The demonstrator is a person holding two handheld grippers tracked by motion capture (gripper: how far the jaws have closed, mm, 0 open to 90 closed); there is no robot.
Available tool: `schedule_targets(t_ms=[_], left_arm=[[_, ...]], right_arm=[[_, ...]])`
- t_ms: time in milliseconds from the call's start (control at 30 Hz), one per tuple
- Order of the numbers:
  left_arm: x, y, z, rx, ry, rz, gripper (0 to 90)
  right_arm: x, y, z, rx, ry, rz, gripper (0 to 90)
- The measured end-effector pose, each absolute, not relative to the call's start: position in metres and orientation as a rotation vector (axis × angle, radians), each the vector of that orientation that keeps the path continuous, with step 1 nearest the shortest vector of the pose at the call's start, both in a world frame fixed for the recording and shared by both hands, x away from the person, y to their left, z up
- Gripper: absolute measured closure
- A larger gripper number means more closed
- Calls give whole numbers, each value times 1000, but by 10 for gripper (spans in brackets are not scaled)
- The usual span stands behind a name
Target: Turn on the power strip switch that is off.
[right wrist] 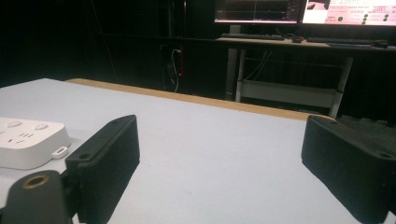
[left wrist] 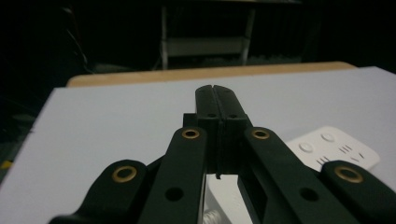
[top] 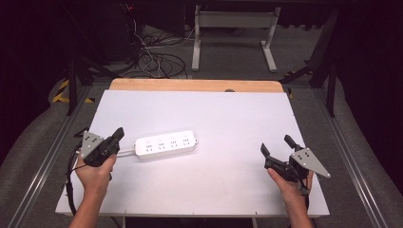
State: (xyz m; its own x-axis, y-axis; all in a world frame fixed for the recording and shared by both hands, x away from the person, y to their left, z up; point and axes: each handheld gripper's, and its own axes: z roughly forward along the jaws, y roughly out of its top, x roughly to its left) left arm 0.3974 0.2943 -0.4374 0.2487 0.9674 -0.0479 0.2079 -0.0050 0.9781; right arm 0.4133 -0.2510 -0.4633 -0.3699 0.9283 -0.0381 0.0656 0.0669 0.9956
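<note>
A white power strip (top: 165, 144) lies flat on the white table top (top: 228, 114), left of centre. Its short white lead runs off its left end toward my left gripper (top: 119, 134), which is shut and sits just left of the strip. In the left gripper view the left gripper (left wrist: 215, 93) has its jaws pressed together with nothing seen between the tips, and the strip (left wrist: 334, 149) lies to the right. My right gripper (top: 276, 145) stands open near the table's right front. In the right gripper view the right gripper (right wrist: 229, 163) is empty, with the strip (right wrist: 28, 140) far to the left.
A wooden strip (top: 195, 84) borders the table's far edge. Beyond it stand a white desk frame (top: 233, 21) and a tangle of floor cables (top: 152, 59). Lit monitors (right wrist: 299, 11) sit on a desk behind. Metal rails (top: 351, 161) run along both sides.
</note>
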Motion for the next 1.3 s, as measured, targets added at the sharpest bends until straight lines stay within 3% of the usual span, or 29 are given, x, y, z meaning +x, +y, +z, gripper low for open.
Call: schedule_targets(t_ms=[400,1000,1033,1067,1100,1233,1300], left_arm=[[343,322,-438,1293,1153,1044,886],[344,322,-439,1297,1134,1109,861],[345,321,-439,1293,1128,1115,836],[346,320,-440,1290,1119,1120,722],[348,319,-440,1287,1110,1130,722],[357,313,-443,1230,1122,1208,288],[360,311,-448,1222,1090,1286,157]], right_arm=[[415,-248,-464,1019,1575,1405,121],[414,-248,-463,1017,1568,1404,122],[414,-249,-463,1019,1567,1406,122],[414,-249,-463,1019,1566,1407,122],[414,-249,-463,1019,1567,1406,123],[414,-248,-463,1017,1567,1402,123],[414,-248,-462,1015,1568,1403,123]])
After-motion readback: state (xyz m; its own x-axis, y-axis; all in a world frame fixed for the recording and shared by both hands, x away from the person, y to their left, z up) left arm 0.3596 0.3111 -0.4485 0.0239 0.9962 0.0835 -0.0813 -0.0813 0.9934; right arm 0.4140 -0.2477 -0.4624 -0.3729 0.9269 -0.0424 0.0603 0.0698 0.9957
